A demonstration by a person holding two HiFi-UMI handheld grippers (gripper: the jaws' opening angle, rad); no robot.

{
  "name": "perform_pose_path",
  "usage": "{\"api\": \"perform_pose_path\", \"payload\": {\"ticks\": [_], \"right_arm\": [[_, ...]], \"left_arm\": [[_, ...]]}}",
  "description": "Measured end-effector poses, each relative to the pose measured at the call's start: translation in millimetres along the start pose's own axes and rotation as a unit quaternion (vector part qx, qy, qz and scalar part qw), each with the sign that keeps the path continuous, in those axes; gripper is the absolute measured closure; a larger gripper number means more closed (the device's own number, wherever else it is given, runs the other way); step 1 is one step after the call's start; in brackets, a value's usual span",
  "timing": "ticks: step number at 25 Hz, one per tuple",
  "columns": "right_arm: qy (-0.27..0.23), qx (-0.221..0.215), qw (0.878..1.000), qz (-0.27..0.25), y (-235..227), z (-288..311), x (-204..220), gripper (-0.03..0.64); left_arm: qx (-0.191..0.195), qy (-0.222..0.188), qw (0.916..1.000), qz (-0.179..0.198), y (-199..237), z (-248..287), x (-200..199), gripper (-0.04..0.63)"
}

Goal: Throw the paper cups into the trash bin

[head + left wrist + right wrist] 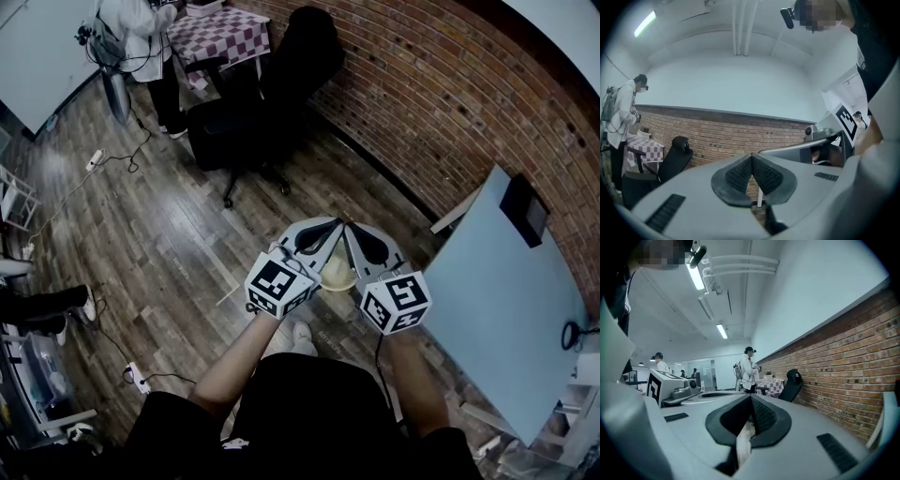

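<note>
In the head view a pale paper cup [337, 273] hangs over the wooden floor, just under the two grippers, whose tips nearly meet in front of me. My right gripper [351, 231] [751, 400] is shut, and a pale strip of the paper cup [742, 442] is pinched low between its pads. My left gripper [336, 228] [751, 157] is also shut, its pads touching. A thin white strip shows in the gap beneath them, and I cannot tell what it is. No trash bin is in any view.
A brick wall [441, 103] runs along the right. A black office chair [267, 108] stands ahead, with a checkered table [221, 34] and a person [141, 37] beyond it. A blue-grey table [502, 300] is close on my right. Cables and a power strip [94, 159] lie on the floor at left.
</note>
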State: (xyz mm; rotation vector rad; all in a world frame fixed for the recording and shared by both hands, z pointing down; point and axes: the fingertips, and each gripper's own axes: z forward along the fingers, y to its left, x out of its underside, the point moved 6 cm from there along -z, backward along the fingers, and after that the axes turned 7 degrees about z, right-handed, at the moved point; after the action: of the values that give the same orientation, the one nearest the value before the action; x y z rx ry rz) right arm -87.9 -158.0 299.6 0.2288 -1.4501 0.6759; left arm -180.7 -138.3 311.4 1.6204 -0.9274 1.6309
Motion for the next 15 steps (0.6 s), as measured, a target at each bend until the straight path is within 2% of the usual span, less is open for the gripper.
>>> {"api": "perform_pose_path", "payload": {"ticks": [6,15], "right_arm": [[-0.011,-0.020,1.000,-0.003,8.0,-21.1,-4.6,0.614],[-0.038,-0.046,0.998,0.002,26.1,-69.4,-7.4,0.614]], "left_arm": [[-0.007,-0.014,0.9991,0.040,-21.3,-8.5,-15.0,0.592],[-0.019,-0.030,0.9984,0.043,-66.3,-25.9,-31.4,0.592]]}}
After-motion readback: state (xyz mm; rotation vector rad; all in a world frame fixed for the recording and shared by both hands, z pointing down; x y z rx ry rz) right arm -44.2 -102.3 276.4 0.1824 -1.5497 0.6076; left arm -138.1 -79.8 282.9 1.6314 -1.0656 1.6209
